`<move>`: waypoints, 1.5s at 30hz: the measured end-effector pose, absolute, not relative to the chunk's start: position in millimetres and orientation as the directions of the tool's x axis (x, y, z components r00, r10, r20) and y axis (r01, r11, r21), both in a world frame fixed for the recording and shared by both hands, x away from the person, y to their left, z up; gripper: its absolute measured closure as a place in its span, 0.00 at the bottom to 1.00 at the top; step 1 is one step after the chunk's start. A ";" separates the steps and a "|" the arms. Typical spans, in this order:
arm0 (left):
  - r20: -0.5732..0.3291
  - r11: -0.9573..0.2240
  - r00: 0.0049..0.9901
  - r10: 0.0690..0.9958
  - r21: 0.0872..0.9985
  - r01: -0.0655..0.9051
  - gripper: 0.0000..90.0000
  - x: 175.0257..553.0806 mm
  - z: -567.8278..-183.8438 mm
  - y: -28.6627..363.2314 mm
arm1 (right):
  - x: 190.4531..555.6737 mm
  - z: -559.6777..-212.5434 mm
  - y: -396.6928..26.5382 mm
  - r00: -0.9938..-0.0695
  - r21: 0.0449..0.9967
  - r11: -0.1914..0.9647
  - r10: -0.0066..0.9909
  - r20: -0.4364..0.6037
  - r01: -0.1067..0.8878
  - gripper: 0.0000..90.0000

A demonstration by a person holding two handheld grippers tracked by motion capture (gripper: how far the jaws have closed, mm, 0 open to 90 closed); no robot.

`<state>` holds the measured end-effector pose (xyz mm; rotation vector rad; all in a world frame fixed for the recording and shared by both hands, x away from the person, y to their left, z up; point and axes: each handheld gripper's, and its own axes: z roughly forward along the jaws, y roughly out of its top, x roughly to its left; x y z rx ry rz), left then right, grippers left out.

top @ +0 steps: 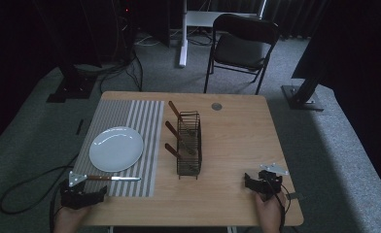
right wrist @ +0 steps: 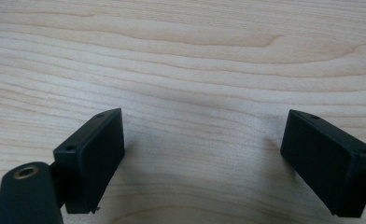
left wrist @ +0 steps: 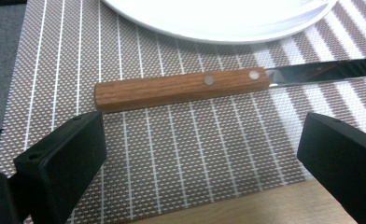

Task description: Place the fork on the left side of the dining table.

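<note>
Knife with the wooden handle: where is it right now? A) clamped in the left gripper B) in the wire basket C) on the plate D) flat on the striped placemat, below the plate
D: the knife lies flat on the placemat near the plate, ahead of the open left gripper, untouched.

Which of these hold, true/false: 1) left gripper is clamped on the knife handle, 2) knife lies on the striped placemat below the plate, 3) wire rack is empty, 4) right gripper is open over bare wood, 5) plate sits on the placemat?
1) False. The left gripper is open; the knife lies ahead of its jaws, untouched.
2) True. It lies on the placemat, on the near side of the plate.
3) False. The wire rack holds three wooden-handled utensils.
4) True. The right gripper has its jaws apart over the table.
5) True.
</note>
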<state>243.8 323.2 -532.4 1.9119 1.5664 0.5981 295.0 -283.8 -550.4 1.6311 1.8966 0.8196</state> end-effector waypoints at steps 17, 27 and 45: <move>-0.053 -0.170 0.295 0.954 0.715 0.679 0.02 239.6 -512.2 300.4 | 295.0 -550.4 -283.8 -0.154 0.722 0.099 0.988 0.010 0.684 0.15; -0.053 -0.208 0.354 0.934 0.724 0.658 0.02 241.9 -501.2 279.1 | 295.0 -550.4 -283.8 -0.154 0.722 0.100 0.988 0.010 0.684 0.15; -0.054 -0.262 0.443 0.895 0.740 0.619 0.03 245.7 -482.8 243.4 | 295.0 -550.4 -283.8 -0.154 0.722 0.099 0.988 0.010 0.684 0.15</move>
